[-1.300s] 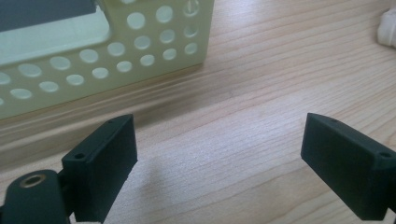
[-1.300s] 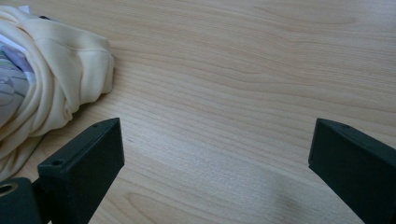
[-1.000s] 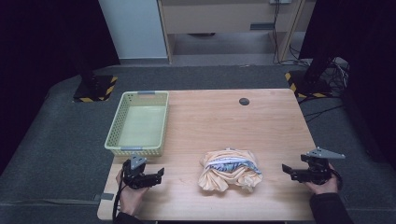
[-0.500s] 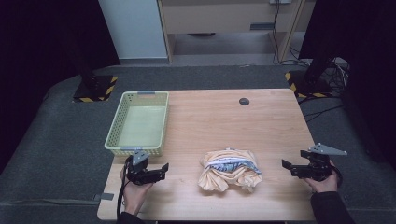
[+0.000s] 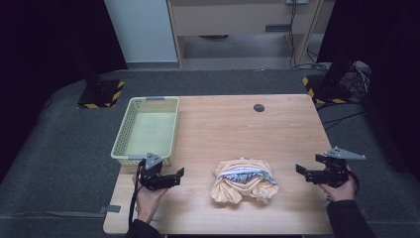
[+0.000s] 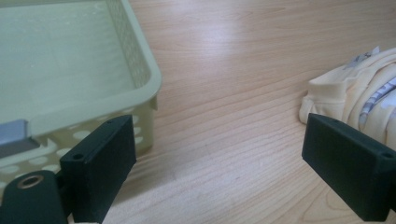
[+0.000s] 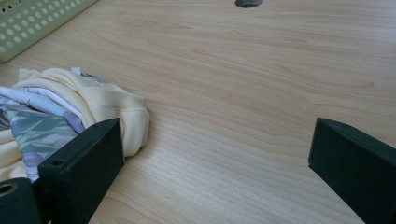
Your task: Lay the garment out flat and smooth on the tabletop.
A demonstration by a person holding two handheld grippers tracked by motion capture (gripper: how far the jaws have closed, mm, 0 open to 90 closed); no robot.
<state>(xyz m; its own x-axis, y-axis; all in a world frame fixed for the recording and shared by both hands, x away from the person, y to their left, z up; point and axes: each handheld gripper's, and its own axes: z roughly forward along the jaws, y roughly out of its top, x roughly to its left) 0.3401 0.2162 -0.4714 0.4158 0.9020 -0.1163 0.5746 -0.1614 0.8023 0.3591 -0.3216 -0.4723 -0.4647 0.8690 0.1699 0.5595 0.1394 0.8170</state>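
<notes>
So your left gripper point(image 5: 179, 174) has slid in toward the middle over the last second, away from the table's left edge and closer to the crumpled cloth bundle point(image 5: 243, 179), while your right gripper point(image 5: 302, 172) has barely budged out near the right edge. Both sets of jaws stand wide apart with nothing between them, so I'd read this as the approach, with the grab not yet started. The bundle, pale yellow with a striped and leafy-print piece tucked in, sits on the wooden table point(image 5: 277, 129) near the front edge, between the two grippers and apart from both. In the left gripper view the cloth point(image 6: 355, 93) is just off the right-hand jaw; in the right gripper view it sits point(image 7: 84, 107) behind the left-hand jaw. The green basket point(image 5: 124, 141) is empty and just beside your left gripper, its corner very close point(image 6: 149, 93), so watch you don't clip it swinging over. A small dark disc point(image 5: 258, 107) sits far back, well out of the way. Nothing blocks the path to the cloth.
</notes>
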